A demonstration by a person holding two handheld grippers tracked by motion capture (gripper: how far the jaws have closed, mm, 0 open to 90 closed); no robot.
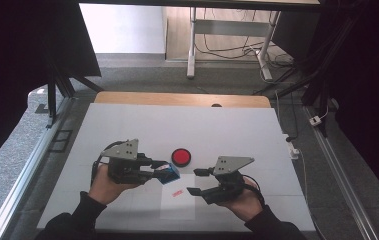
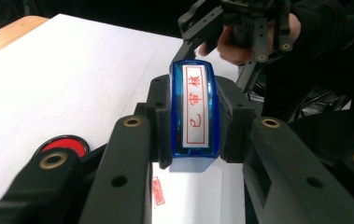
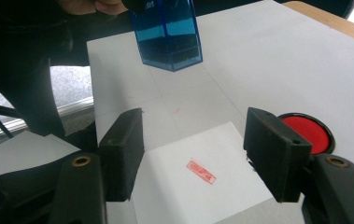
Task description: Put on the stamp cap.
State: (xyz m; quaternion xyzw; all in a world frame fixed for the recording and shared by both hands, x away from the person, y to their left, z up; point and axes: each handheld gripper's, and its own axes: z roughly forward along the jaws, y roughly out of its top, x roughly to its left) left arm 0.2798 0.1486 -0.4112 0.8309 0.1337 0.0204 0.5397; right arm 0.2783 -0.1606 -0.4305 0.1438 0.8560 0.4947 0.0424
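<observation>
stamp held above the paper

the flat white table (image 1: 127,130) lay matte beneath me, a thin square paper sheet (image 3: 198,186) on it bearing a small red imprint (image 3: 201,171). my left gripper (image 1: 161,168) clenched the glossy blue plastic stamp (image 2: 194,116) above the sheet; my right gripper (image 1: 197,181) stood released, holding nothing, near the round red ink pad (image 1: 181,156).

The stamp (image 1: 168,173) is sitting clamped in the left gripper (image 1: 163,170), raised above the table (image 1: 127,125). Right of it, the right gripper (image 1: 197,181) is hovering over the paper sheet (image 1: 177,202) (the stamped mark (image 1: 177,193) lying on it). The ink pad (image 1: 181,156) is resting behind both.
</observation>
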